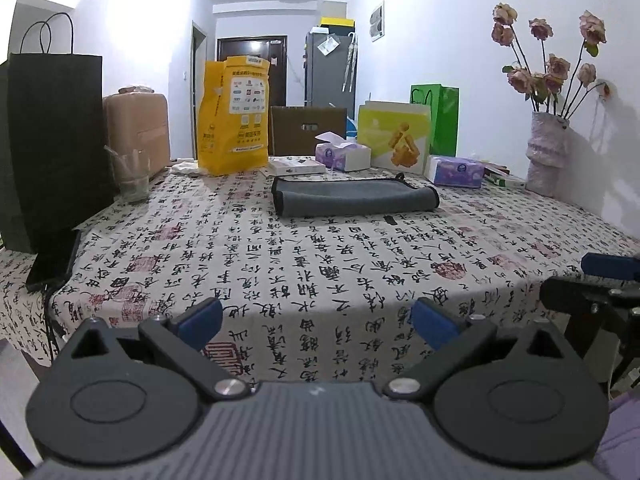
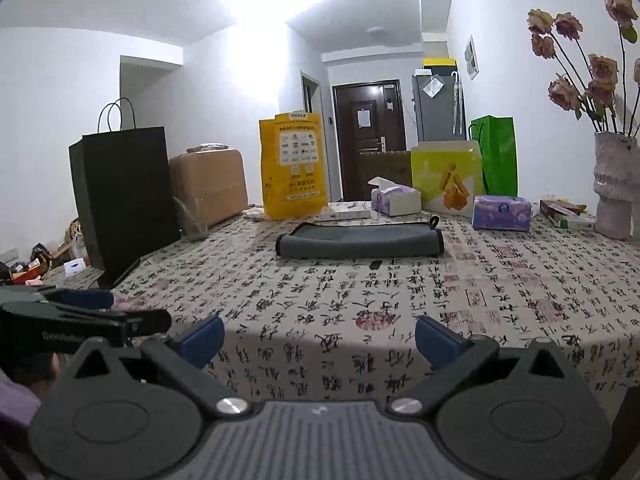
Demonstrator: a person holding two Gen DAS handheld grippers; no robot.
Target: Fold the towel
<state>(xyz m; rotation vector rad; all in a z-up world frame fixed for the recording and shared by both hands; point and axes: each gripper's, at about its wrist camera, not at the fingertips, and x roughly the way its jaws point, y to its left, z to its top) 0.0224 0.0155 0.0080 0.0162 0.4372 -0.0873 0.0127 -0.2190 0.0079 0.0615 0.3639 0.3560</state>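
Observation:
A grey towel (image 1: 354, 197) with a dark hem lies folded into a long strip on the far middle of the table (image 1: 320, 264); it also shows in the right wrist view (image 2: 360, 241). My left gripper (image 1: 316, 322) is open and empty, low over the near table edge, well short of the towel. My right gripper (image 2: 320, 340) is open and empty, also near the front edge. The right gripper shows at the right edge of the left wrist view (image 1: 600, 276). The left gripper shows at the left of the right wrist view (image 2: 84, 316).
A black paper bag (image 1: 48, 148), a glass (image 1: 132, 178), a yellow bag (image 1: 234, 114), tissue boxes (image 1: 454, 170), a green bag (image 1: 438, 118) and a vase with flowers (image 1: 548, 152) ring the far and side edges. A small black item (image 1: 390, 219) lies before the towel.

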